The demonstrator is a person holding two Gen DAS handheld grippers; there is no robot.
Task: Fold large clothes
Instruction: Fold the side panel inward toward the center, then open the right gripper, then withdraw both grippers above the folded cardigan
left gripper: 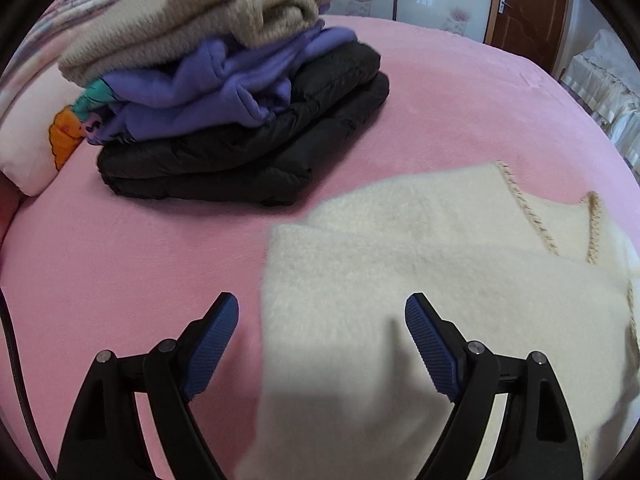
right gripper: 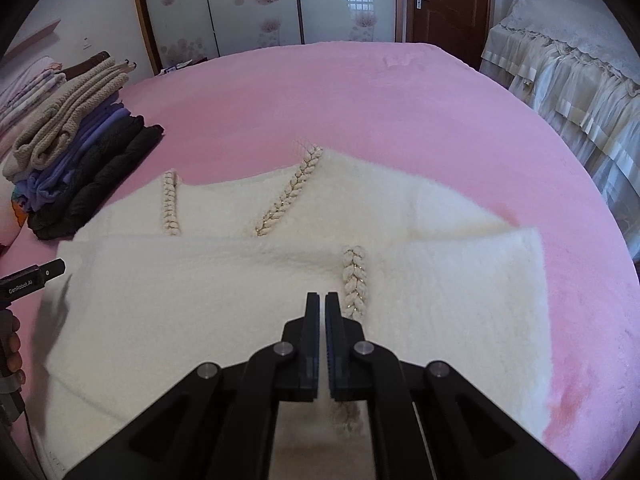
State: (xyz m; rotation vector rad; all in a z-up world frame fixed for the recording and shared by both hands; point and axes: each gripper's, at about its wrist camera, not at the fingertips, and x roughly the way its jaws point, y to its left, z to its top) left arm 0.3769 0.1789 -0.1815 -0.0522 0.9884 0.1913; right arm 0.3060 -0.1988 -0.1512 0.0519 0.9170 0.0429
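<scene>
A fluffy cream garment [right gripper: 240, 300] with braided beaded trim [right gripper: 354, 284] lies spread on the pink bed [right gripper: 360, 100], its lower part folded across. It also shows in the left wrist view [left gripper: 420, 260]. My left gripper [left gripper: 322, 304] is open and hovers over the garment's left edge, holding nothing. My right gripper [right gripper: 322, 296] is shut with nothing visibly between its fingers, above the middle of the garment beside the trim. The left gripper's body shows at the left edge of the right wrist view [right gripper: 32, 280].
A stack of folded clothes [left gripper: 224, 92], beige knit over purple over black, stands on the bed's far left, also in the right wrist view [right gripper: 80, 152]. A pillow [left gripper: 32, 132] lies beside it. A lace-covered piece of furniture [right gripper: 568, 88] stands right of the bed. A wardrobe and door are behind.
</scene>
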